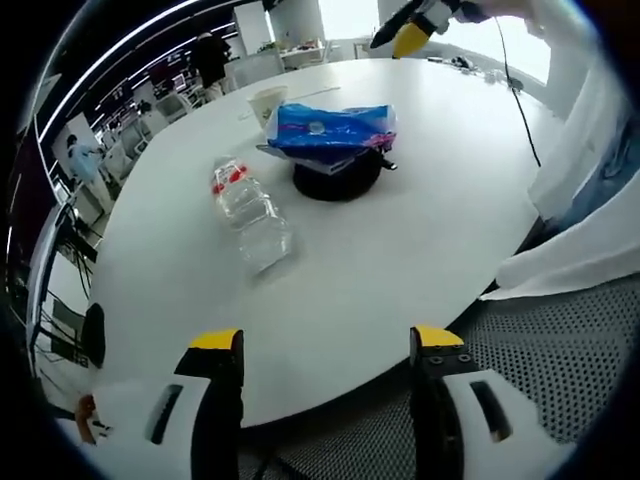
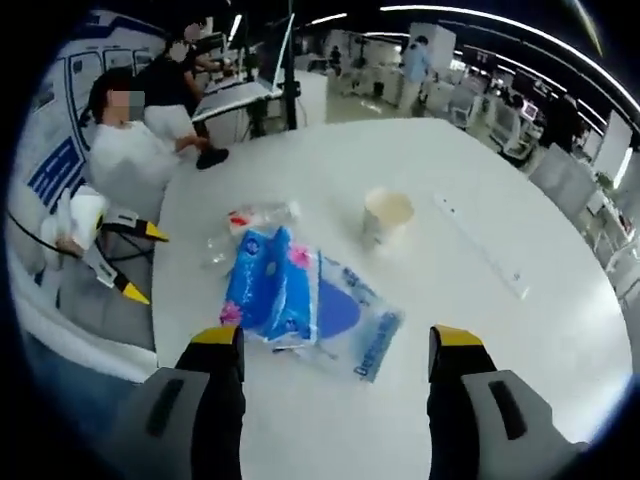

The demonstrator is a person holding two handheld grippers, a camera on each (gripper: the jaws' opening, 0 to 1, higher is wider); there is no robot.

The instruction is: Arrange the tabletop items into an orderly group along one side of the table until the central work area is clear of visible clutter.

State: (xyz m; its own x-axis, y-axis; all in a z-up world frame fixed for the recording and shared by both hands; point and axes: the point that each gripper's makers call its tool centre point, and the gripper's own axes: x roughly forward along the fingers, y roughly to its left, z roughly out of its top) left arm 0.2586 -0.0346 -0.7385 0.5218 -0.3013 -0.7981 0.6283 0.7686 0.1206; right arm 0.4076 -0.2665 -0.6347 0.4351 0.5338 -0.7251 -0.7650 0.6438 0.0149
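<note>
Between the spread jaws of the right gripper (image 2: 338, 350) lies the blue tissue pack (image 2: 272, 283) in its clear wrapper, just ahead of the tips and a little left of the midline, with nothing gripped. To take it well, I would shift the jaws slightly left, come down over the thick blue part instead of the loose film on the right, and close gently so the wrapper does not slip out. The pack seems to rest on a dark round object; from the left gripper view it sits on top of a black disc (image 1: 338, 180), so lifting straight up should avoid dragging that along.

Farther out in the right gripper view, a clear plastic bottle (image 2: 250, 222) lies on its side at far left of the pack, and a paper cup (image 2: 386, 214) stands upright beyond it to the right.

The left gripper (image 1: 325, 345) has its jaws wide apart and empty, near the edge of the white surface (image 1: 420, 250), well short of the bottle, which lies ahead and slightly left. All items cluster mid-surface, so the clearing looks barely begun.
</note>
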